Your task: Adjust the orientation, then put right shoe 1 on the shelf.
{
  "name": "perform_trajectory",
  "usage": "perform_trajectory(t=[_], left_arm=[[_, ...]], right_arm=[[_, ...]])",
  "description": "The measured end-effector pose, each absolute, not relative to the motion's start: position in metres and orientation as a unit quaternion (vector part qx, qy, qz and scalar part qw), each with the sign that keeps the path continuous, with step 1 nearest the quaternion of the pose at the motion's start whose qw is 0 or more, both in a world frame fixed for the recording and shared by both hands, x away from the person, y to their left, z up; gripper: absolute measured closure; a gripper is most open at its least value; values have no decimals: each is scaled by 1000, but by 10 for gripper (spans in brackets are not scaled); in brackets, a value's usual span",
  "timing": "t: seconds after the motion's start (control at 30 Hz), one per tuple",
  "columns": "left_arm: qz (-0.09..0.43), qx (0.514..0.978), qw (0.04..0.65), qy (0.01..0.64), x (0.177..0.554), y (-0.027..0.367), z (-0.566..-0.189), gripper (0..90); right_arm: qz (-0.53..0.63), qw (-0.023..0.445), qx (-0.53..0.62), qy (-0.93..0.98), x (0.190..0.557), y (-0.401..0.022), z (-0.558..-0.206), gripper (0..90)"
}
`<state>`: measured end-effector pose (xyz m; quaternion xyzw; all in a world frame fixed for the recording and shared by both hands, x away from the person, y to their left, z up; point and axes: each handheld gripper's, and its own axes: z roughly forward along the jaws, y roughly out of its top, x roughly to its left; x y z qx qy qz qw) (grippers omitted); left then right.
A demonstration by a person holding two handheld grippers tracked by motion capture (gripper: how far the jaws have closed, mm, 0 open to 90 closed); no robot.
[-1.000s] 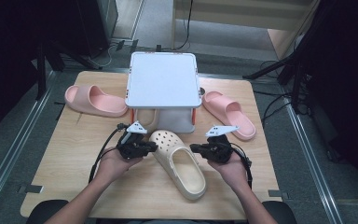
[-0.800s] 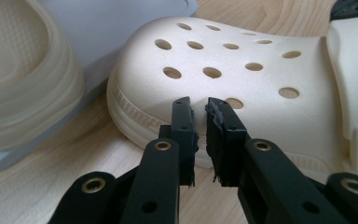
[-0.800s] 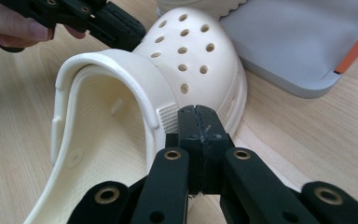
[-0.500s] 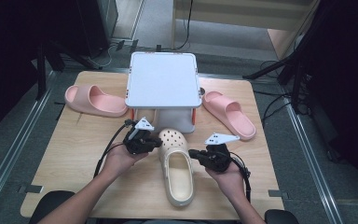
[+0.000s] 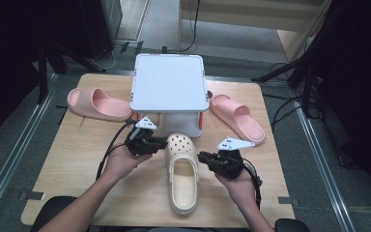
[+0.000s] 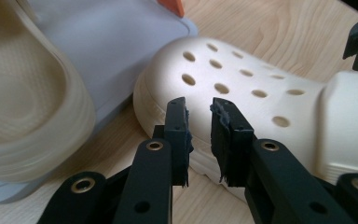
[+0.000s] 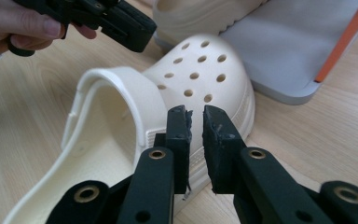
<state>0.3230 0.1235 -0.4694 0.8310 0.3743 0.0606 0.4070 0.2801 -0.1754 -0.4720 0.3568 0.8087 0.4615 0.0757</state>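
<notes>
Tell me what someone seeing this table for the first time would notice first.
Probably the cream perforated foam clog, lying lengthwise on the wooden table at its near middle, toe toward the grey two-tier shoe rack. The left gripper and right gripper flank it, jaws slightly apart with nothing between them. A pink foam slide lies left of the rack and another pink slide right of it.

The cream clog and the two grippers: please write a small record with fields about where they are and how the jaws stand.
Clog: cream clog lies flat on the wooden table, toe toward the white rack, heel toward the person.
Left gripper: beside the toe, jaws slightly apart and just been opening, nothing between them.
Right gripper: at the clog's other side near the strap, jaws slightly apart and just been opening, nothing between them.
Rack shelf: a second cream clog lies on it.
Other shoes: pink slide left, pink slide right.
</notes>
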Motion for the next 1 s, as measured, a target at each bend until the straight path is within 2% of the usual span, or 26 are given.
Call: perform_trajectory(t=[0.17,0.27,0.4,0.67,1.0], left_arm=[[55,828,418,369,320,131,-450,697],[49,822,425,376,321,136,-442,696],[34,813,438,382,324,144,-432,703],[41,818,432,378,328,152,-410,715],[51,812,434,387,353,166,-380,769]], right_arm=[[471,76,360,802,268,-178,-464,723],[475,74,354,802,260,-176,-464,695],[463,73,356,808,252,-170,-470,652],[449,57,380,807,248,-162,-482,583],[431,75,388,811,248,-151,-493,560]])
